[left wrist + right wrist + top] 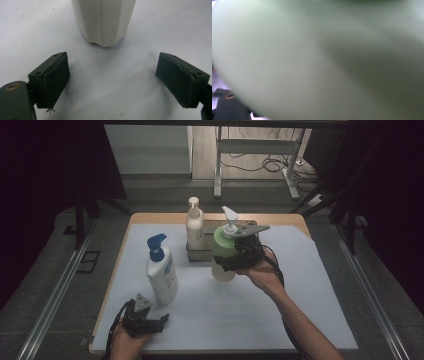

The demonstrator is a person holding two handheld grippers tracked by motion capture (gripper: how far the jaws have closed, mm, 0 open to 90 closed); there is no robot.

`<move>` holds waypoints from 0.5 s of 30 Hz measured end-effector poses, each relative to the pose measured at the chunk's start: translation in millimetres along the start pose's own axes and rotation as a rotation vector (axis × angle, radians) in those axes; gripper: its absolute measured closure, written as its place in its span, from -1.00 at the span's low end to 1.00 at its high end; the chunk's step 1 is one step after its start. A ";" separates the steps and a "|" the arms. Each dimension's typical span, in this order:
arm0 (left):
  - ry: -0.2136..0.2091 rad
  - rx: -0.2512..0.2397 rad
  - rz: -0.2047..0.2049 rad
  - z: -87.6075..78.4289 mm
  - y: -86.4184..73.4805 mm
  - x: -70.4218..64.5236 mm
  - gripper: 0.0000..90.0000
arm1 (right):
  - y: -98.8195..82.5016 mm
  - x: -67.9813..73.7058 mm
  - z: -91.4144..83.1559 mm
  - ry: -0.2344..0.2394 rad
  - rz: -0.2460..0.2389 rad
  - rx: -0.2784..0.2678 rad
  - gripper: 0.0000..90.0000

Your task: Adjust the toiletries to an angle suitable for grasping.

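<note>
My right gripper [229, 262] is shut on a pale green pump bottle [223, 251], gripping its body from the right and holding it upright in front of the metal holder. Up close in the right gripper view, the green bottle [312, 60] is a blur, with a bit of one black jaw at the lower left. A white bottle with a blue pump [161, 272] stands at the left. My left gripper [161, 321] rests low near the front edge, just in front of that bottle. The left gripper [110, 75] is open, with the white bottle's base [103, 22] ahead of its jaws.
A cream pump bottle [194, 227] stands in a small metal holder [199, 254] at the back middle. A white sheet [240, 315] covers the wooden table [280, 218]. Rails run along both sides of the table, and a desk frame with cables stands beyond.
</note>
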State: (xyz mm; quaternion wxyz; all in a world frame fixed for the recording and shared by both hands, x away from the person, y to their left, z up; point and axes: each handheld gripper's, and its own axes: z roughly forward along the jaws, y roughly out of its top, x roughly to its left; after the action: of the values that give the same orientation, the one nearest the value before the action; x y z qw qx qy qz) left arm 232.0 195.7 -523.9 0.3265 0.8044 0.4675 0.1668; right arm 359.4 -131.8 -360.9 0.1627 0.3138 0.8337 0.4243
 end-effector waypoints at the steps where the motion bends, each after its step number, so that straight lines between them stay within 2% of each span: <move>1: 0.000 0.000 0.000 0.0 0.0 0.0 -0.74 | 1.7 -0.9 -0.2 -0.003 0.004 -0.002 -0.73; 15: 0.000 0.001 0.001 0.0 0.0 0.1 -0.74 | 24.2 -15.2 2.0 -0.063 0.026 -0.024 -0.73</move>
State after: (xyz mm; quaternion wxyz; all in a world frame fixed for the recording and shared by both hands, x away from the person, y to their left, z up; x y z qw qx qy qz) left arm 232.1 195.8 -523.9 0.3261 0.8047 0.4671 0.1668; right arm 381.2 -129.9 -342.4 0.1872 0.3357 0.8188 0.4264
